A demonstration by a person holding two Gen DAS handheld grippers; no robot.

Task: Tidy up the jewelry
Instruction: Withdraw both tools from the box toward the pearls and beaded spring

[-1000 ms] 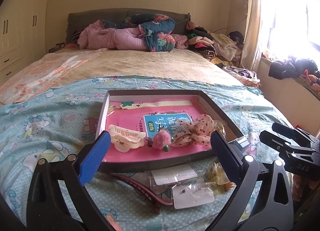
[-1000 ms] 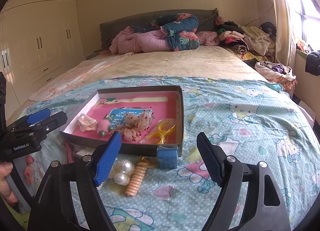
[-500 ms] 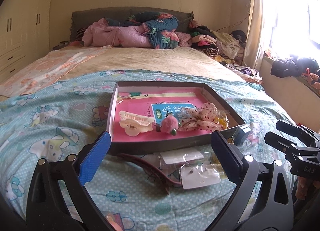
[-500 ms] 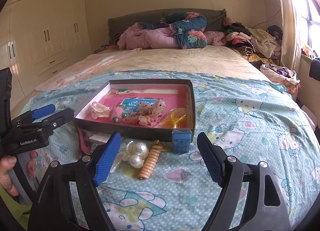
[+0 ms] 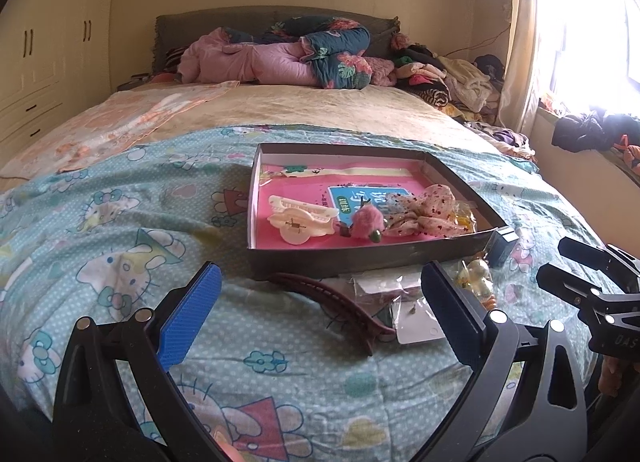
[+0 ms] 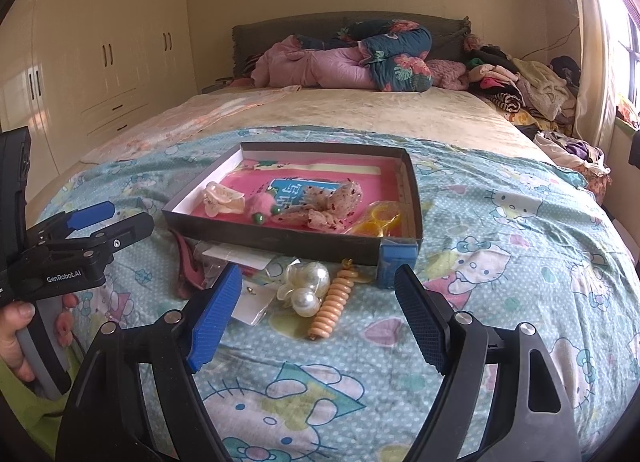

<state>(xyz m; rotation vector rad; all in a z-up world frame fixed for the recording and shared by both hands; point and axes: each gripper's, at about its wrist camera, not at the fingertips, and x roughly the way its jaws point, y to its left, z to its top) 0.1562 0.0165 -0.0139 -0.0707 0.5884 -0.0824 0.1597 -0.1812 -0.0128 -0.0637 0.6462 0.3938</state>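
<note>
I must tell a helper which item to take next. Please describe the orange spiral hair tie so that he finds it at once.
Find the shallow dark box on the bed. On the blanket before its near wall, right of the pearl clip, lies the orange spiral hair tie. Only it is a ribbed, peach-orange coil.

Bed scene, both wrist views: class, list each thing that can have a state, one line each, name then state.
Shallow box: open, no lid.
Cream claw clip: inside the box.
Dark red hair clip: outside, on the blanket.
Pearl hair tie: outside the box.
Left gripper: open, empty.
Right gripper: open, empty.
</note>
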